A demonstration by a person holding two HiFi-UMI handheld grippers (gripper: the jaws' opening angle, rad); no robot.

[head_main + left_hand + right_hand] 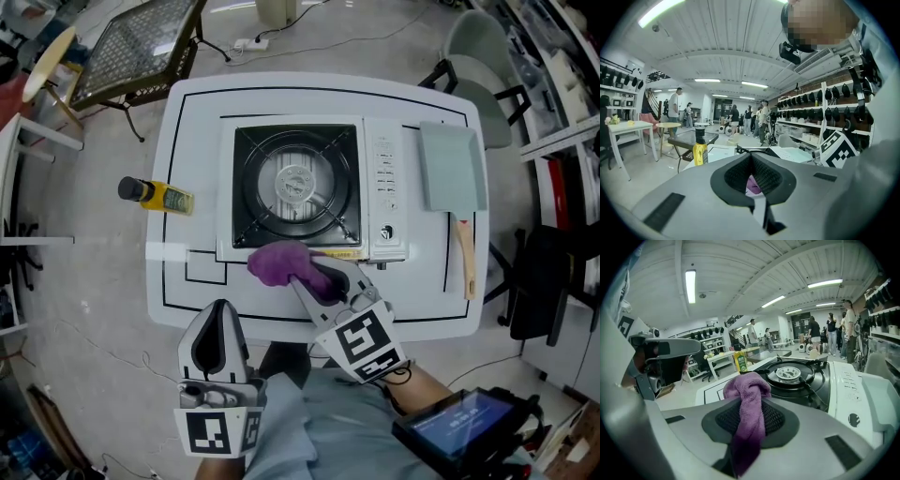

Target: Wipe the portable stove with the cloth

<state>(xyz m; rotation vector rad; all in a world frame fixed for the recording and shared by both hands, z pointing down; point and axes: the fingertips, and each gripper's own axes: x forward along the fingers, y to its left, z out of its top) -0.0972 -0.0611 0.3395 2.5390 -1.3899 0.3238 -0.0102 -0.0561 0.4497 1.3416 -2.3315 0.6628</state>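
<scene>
while the right tool (307,278) is clamped on the purple cloth (277,262), the bunched end of that cloth lies over the near rim of the portable stove (295,183), towards its front left corner; whether it presses on the metal cannot be told. in the right gripper view the cloth runs up between the two dark pads, with a fold bulging past the tips and a tail hanging back towards the camera, and the round burner (788,373) sits just beyond. the stove sits in the middle of the white desk (192,131), with its black cooking well on the left and a white control strip with a knob on the right. the left tool (220,311) hangs low at the near left edge of the desk, apart from the stove, its jaws together with nothing held; through the small gap behind the tips a bit of purple shows farther off. a yellow bottle (165,196) with a black cap stands on the desk left of the stove, apart from it. right of the stove lies a flat grey-green pan (452,167), its wooden handle (466,255) pointing towards the near edge. a pale chair (480,56) stands beyond the far right corner of the desk
</scene>
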